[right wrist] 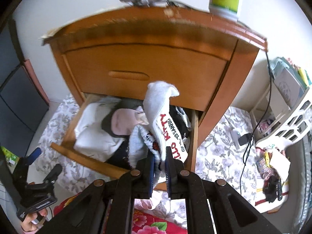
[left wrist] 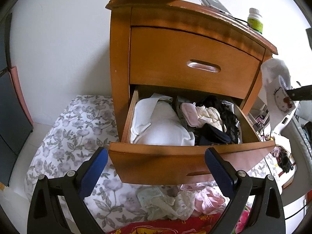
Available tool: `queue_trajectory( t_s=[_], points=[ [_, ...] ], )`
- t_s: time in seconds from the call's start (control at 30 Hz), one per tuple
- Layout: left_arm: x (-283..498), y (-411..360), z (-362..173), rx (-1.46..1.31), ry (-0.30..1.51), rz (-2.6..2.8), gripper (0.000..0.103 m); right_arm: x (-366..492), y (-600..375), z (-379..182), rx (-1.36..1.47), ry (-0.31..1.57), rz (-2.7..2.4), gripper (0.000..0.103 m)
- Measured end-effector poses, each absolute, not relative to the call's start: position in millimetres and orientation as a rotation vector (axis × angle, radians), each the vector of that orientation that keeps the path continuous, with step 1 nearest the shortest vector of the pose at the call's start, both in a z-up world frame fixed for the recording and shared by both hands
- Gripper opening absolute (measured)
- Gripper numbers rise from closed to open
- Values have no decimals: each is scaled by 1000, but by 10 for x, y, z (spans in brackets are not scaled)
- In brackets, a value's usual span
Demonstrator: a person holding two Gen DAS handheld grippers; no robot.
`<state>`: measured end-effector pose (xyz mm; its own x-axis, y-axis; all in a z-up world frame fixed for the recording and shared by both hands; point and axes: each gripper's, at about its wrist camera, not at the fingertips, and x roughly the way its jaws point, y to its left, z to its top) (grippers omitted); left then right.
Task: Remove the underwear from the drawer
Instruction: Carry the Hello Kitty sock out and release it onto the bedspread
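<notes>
Cloth is all there is to move here, and it will behave as cloth does: light, limp, no shape of its own, likely to drag a neighbour along.

Farthest left, the left gripper (left wrist: 156, 165) stands wide apart and holds nothing, hovering just in front of the open lower drawer (left wrist: 191, 152) of the wooden nightstand (left wrist: 120, 58). In that drawer the left half is a large white garment (left wrist: 161, 124), smooth and bulky; it would probably slump unless pinched at a fold or hem. To its right lies a tangle of smaller pieces: a pink one (left wrist: 188, 115), a cream one (left wrist: 210, 117) and black lace (left wrist: 228, 117). The lace looks delicate and prone to snag, so a bunched edge seems the safer hold.

Below the drawer front, a pile of pale underwear (left wrist: 175, 202) lies on the flowered sheet (left wrist: 64, 136).

Further right, the right gripper (right wrist: 159, 172) is clamped on a white printed garment (right wrist: 165, 124) near its lower edge, the rest flopping upward over the drawer's contents. The pinch looks deep enough, though the blur makes that hard to judge.
</notes>
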<state>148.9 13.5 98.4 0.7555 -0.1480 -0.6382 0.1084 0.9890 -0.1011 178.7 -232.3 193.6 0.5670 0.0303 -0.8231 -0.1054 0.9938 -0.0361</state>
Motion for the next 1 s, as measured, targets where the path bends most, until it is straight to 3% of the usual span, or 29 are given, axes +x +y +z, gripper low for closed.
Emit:
queue_trajectory(
  t_s=[0.53,1.0],
  points=[
    [1118,174,1205,-10,664,-95,100,1023,-1981,2141,-149,880,193,10],
    [1043,169,1227,6,668,-94,100,816,-1921,1401,-134,976,192,10]
  ],
)
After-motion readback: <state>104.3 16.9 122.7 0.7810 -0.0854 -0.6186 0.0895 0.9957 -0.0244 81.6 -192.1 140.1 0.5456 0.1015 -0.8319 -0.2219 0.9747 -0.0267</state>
